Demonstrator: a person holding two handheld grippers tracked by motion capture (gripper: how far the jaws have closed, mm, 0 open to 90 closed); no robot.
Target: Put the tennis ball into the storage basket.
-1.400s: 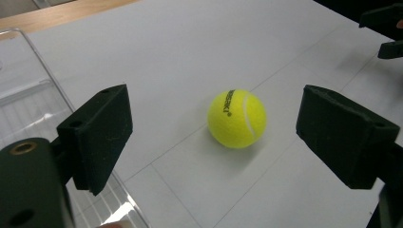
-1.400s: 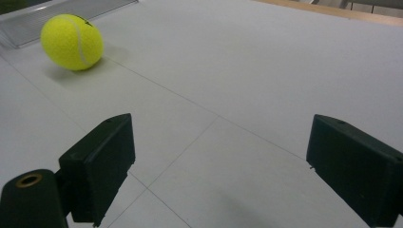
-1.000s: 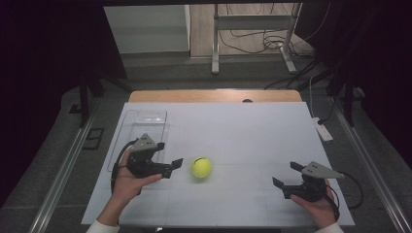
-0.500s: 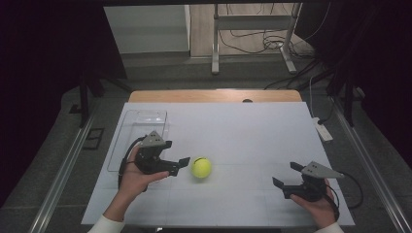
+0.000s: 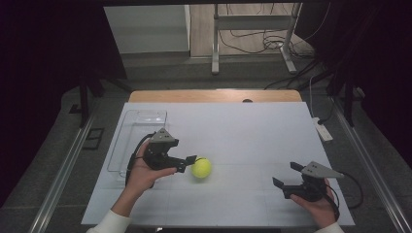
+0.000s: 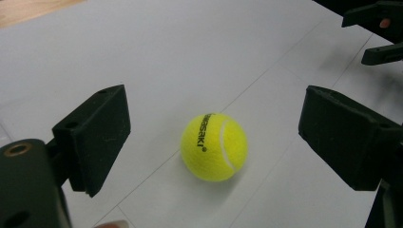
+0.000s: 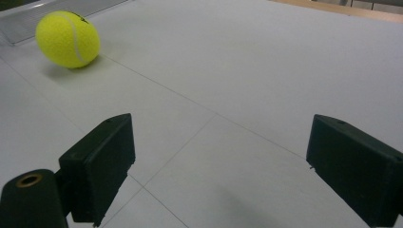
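A yellow tennis ball (image 5: 201, 167) lies on the white table (image 5: 252, 131), left of its middle. My left gripper (image 5: 187, 162) is open, its tips just left of the ball and apart from it. In the left gripper view the ball (image 6: 215, 147) rests on the table ahead of the left gripper (image 6: 216, 111), in line with the gap between the wide black jaws, and neither jaw touches it. My right gripper (image 5: 285, 174) is open and empty near the table's front right. In the right gripper view, the right gripper (image 7: 218, 142) faces bare table, with the ball (image 7: 67, 39) far off at upper left.
A clear plastic tray (image 5: 141, 119) stands along the table's left side, behind my left hand; its edge (image 7: 28, 19) also appears behind the ball. A white power strip (image 5: 322, 130) lies at the right edge. The other gripper (image 6: 380, 28) is in the corner of the left gripper view.
My left gripper has slid to the right, up close to the ball. The ball and my right gripper have stayed where they were.
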